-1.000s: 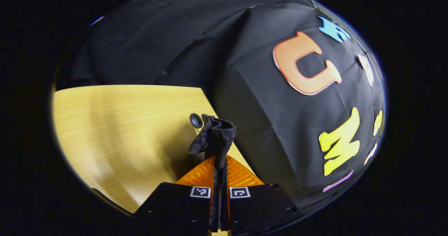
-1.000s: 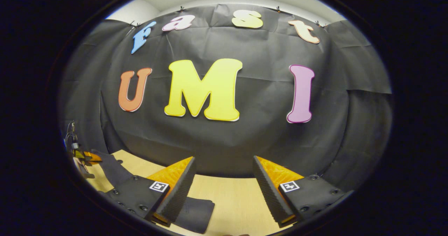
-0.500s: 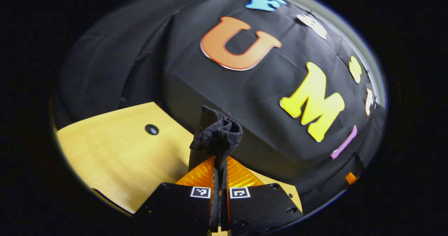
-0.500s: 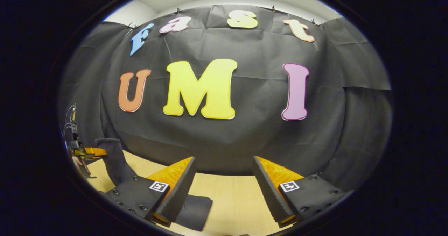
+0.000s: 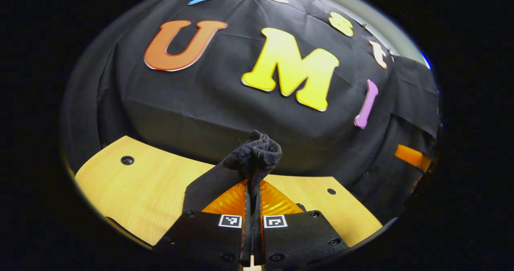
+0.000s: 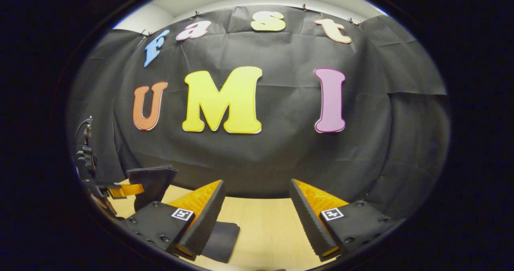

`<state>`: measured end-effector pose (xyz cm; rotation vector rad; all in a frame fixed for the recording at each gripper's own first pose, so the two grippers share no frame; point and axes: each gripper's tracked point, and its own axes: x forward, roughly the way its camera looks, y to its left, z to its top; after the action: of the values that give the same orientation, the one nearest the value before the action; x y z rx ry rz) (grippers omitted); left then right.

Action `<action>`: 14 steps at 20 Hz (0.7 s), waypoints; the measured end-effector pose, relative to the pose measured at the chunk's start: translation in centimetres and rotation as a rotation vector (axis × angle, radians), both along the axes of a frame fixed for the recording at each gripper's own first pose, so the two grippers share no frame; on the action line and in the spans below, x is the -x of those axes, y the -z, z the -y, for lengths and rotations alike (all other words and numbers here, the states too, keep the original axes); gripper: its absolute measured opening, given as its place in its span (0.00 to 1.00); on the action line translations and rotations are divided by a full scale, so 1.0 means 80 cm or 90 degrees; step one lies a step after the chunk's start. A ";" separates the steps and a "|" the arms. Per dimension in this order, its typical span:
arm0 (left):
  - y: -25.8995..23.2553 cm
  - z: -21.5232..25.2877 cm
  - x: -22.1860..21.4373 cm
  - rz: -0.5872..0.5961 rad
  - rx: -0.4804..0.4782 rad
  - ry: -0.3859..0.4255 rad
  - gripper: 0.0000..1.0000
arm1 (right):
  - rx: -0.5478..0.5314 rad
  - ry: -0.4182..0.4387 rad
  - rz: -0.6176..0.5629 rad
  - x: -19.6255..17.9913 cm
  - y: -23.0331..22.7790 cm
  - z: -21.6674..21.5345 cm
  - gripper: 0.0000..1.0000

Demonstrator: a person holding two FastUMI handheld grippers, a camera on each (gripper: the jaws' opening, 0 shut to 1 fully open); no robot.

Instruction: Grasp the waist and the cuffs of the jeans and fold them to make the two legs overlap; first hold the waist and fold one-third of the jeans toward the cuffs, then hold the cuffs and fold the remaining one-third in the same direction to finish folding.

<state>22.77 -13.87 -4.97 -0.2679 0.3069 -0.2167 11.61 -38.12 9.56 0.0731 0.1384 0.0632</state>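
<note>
The left gripper (image 5: pixel 252 190) has its jaws pinched tight on a bunched end of the dark jeans (image 5: pixel 253 157), lifted clear of the table (image 5: pixel 140 186); whether that end is waist or cuffs I can't tell. The rest of the cloth hangs down from the clamp toward the wood. From the right gripper view, the left gripper (image 6: pixel 120 190) is off to the side with the jeans (image 6: pixel 152 180) raised beside it, and more dark fabric lies flat on the table (image 6: pixel 261 227) just under the right gripper (image 6: pixel 257 219), whose jaws stand wide with nothing in them.

This looks like a fold in mid-carry. Next, I'd judge, the lifted end must travel across over the flat part and be laid down square before letting go.

Since a second ago the left gripper has swung round, the wall sliding across its view, and the raised cloth has climbed higher beside it. The right gripper has barely stirred.
</note>
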 end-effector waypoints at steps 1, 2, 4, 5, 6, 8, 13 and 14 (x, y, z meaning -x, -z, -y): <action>0.007 0.021 0.001 0.004 -0.026 0.019 0.06 | -0.002 0.003 -0.003 0.000 0.002 0.007 0.99; 0.016 0.040 0.002 0.006 -0.053 0.038 0.05 | -0.006 0.005 -0.002 0.000 0.004 0.012 0.99; 0.041 0.075 0.012 0.001 -0.112 0.083 0.06 | -0.012 0.010 -0.006 0.000 0.008 0.023 0.99; 0.059 0.091 0.022 -0.003 -0.147 0.107 0.05 | -0.013 0.011 -0.008 0.000 0.010 0.026 0.99; 0.076 0.103 0.031 -0.005 -0.188 0.130 0.06 | -0.015 0.012 -0.012 -0.002 0.014 0.030 0.99; 0.110 0.114 0.044 -0.013 -0.270 0.175 0.06 | -0.025 0.012 -0.013 -0.002 0.015 0.035 0.99; 0.159 0.121 0.059 -0.026 -0.383 0.234 0.06 | -0.028 0.009 -0.018 -0.003 0.024 0.040 0.99; 0.167 0.123 0.059 -0.021 -0.400 0.240 0.06 | -0.029 0.009 -0.021 -0.005 0.027 0.040 0.99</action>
<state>18.01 -23.71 -18.33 0.4130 0.4412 -0.4734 11.99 -41.32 7.42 0.1211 0.1687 0.0503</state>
